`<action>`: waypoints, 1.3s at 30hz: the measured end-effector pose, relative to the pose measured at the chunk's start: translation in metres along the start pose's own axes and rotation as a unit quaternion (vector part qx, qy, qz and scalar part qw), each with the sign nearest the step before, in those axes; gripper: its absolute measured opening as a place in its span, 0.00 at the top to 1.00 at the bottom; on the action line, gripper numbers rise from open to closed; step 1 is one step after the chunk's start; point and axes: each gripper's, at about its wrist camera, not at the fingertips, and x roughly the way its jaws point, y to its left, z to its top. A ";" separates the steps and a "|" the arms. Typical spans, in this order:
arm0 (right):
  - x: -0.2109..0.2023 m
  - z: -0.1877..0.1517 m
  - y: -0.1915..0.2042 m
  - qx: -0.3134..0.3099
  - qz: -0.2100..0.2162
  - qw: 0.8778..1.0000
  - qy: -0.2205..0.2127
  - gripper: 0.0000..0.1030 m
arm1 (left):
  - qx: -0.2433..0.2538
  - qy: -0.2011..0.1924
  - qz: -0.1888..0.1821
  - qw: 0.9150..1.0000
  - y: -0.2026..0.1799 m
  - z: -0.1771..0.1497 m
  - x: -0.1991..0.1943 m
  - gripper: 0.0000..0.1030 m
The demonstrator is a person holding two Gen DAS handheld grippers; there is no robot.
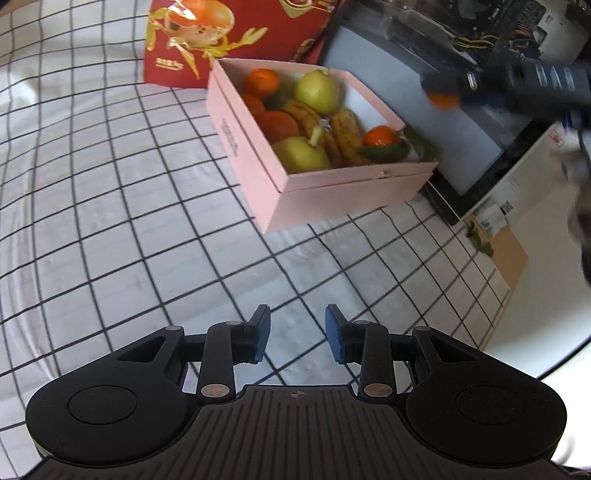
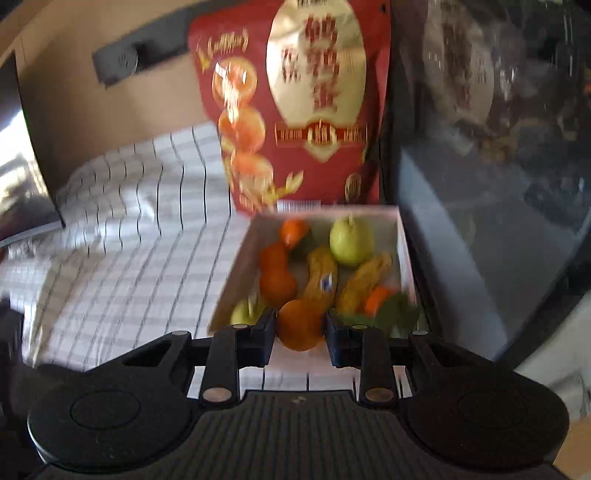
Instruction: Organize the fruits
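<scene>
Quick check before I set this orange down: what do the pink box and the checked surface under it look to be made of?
Pink box: looks like matte paperboard, given its flat thin walls, crisp folded edges and nested rim. Checked surface: seemingly woven cloth, white with black grid lines, since it wrinkles and puckers.

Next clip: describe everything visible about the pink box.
The pink box looks like cardboard, rectangular and lidless, seemingly nested in a second pink shell whose rim shows as a step on its walls. It sits flat on the checked cloth, in front of a red bag and beside a dark panel. Inside lie two pears, bananas and several oranges, some with leaves. Neither tool touches it.
</scene>
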 end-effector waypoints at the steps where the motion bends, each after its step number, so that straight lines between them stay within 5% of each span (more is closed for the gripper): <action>1: 0.002 0.007 0.001 -0.004 0.004 1.000 -0.011 0.73 | -0.004 -0.003 0.005 1.000 0.002 0.000 -0.001 0.65; 9: 0.024 0.059 -0.004 0.010 0.044 0.997 -0.057 0.68 | -0.051 -0.026 0.052 0.997 0.024 -0.003 -0.015 0.65; 14: 0.033 0.058 -0.006 0.017 0.039 0.998 -0.055 0.61 | -0.059 -0.021 0.067 0.996 0.029 -0.005 -0.012 0.65; 20: 0.027 0.017 -0.003 0.016 -0.007 0.999 -0.046 0.58 | -0.021 -0.025 0.076 0.997 0.024 -0.009 -0.005 0.65; 24: 0.012 -0.025 0.013 0.010 -0.039 0.998 -0.044 0.40 | -0.004 -0.034 0.080 0.996 0.028 -0.013 0.000 0.65; 32: 0.025 -0.097 0.036 0.023 -0.151 0.988 0.033 0.33 | 0.016 -0.082 0.078 0.993 0.021 -0.029 0.010 0.64; 39: 0.046 -0.138 0.015 0.030 -0.138 0.988 0.055 0.32 | 0.028 -0.140 0.135 0.981 -0.014 -0.048 0.025 0.44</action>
